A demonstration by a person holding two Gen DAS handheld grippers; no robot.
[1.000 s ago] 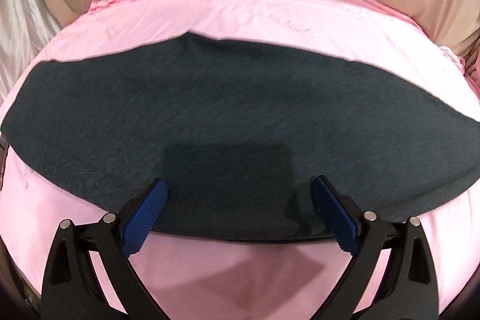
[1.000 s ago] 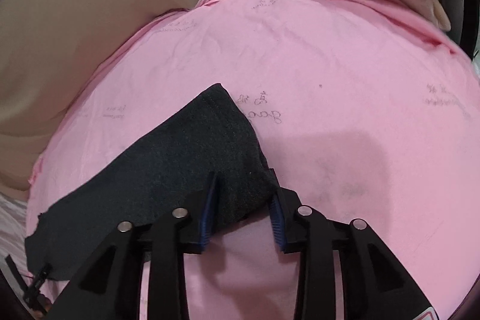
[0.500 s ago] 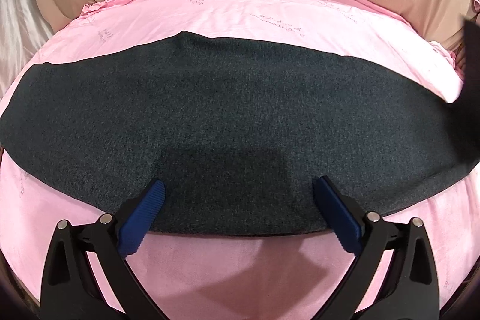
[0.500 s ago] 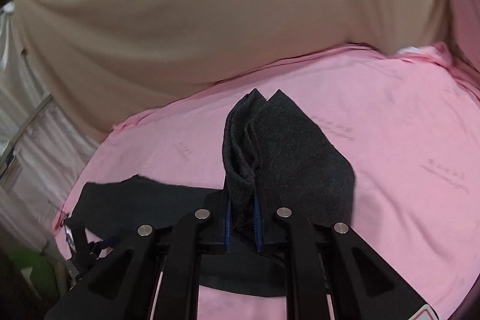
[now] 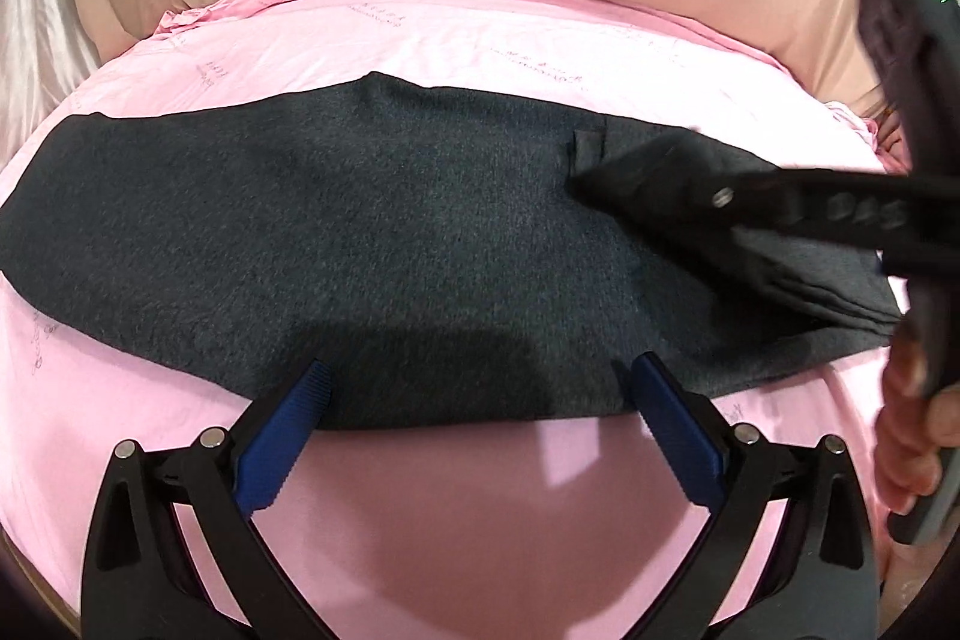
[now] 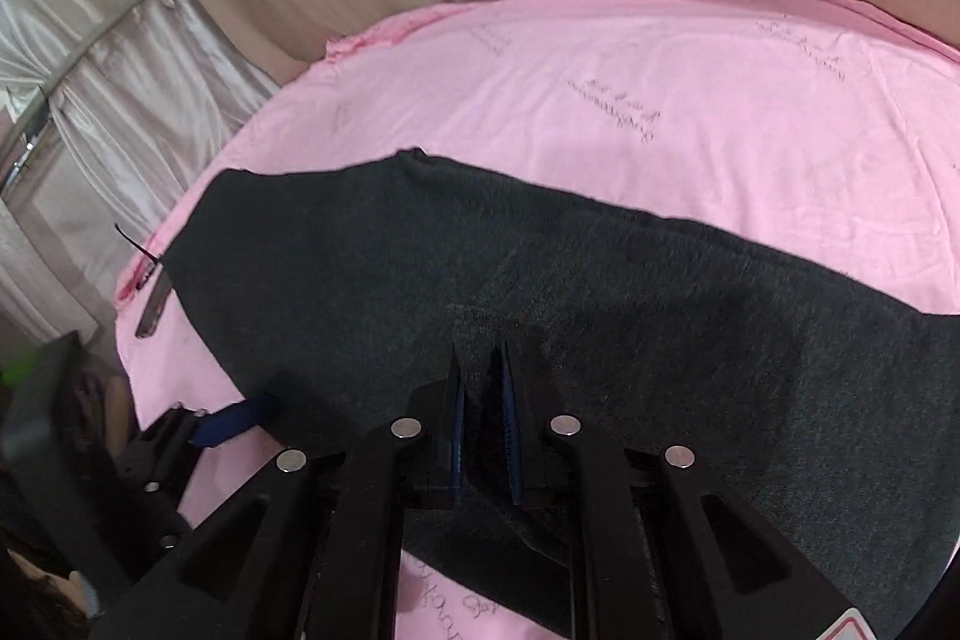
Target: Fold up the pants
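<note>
Pink sheet (image 5: 480, 40) under dark pants (image 5: 372, 232), lying flat. Right gripper (image 6: 483, 388) clenched on folded end above middle; left gripper (image 5: 480, 400) spread, empty. Risk: early release skews fold.

Left black two-finger gripper with blue ribbed pads (image 5: 477, 421): jaws spread wide, held low. Right black gripper (image 6: 483, 418): jaws pinched nearly together, reaching leftward.

We are seeing faint script printed on the pink sheet (image 6: 690, 100). We are finding none of it legible.
</note>
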